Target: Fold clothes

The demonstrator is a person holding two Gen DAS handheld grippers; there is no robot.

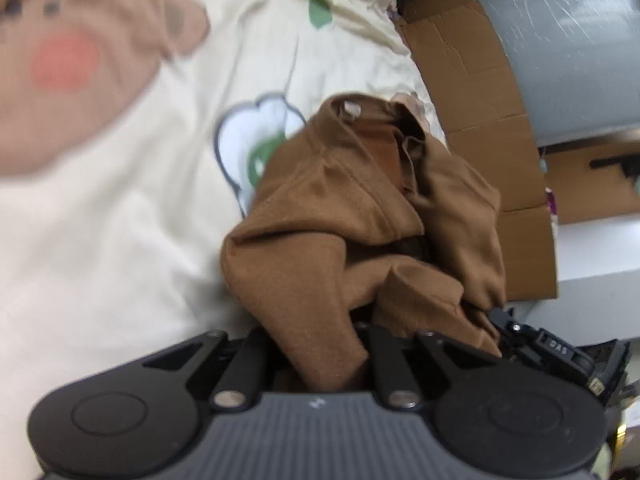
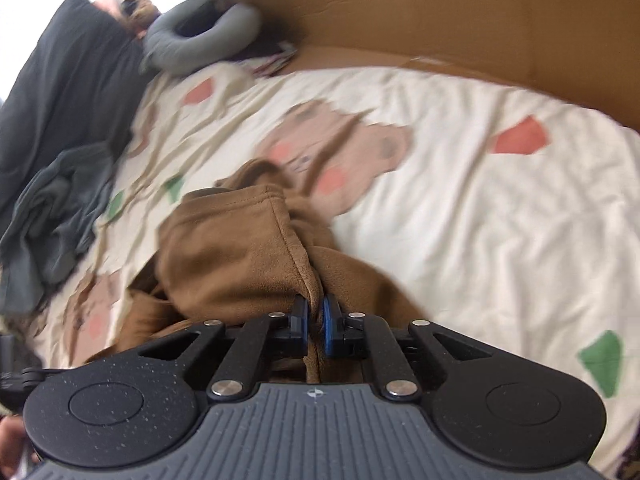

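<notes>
A brown garment (image 1: 352, 216) hangs bunched over a cream bed sheet (image 1: 120, 240) printed with bears. My left gripper (image 1: 320, 344) is shut on a fold of it; cloth drapes over the fingers and hides the tips. At the lower right of the left wrist view the other gripper's black body (image 1: 560, 344) shows beside the cloth. In the right wrist view the same brown garment (image 2: 232, 256) lies crumpled in front. My right gripper (image 2: 315, 316) is shut on its hemmed edge, the blue pads (image 2: 329, 320) pinching the fabric.
Flattened cardboard (image 1: 472, 120) stands along the bed's far side, with a grey rounded object (image 1: 568, 48) behind it. A dark grey pillow (image 2: 60, 92) and crumpled grey cloth (image 2: 52, 216) lie at the left. A grey U-shaped cushion (image 2: 200, 48) sits near the bed's top corner.
</notes>
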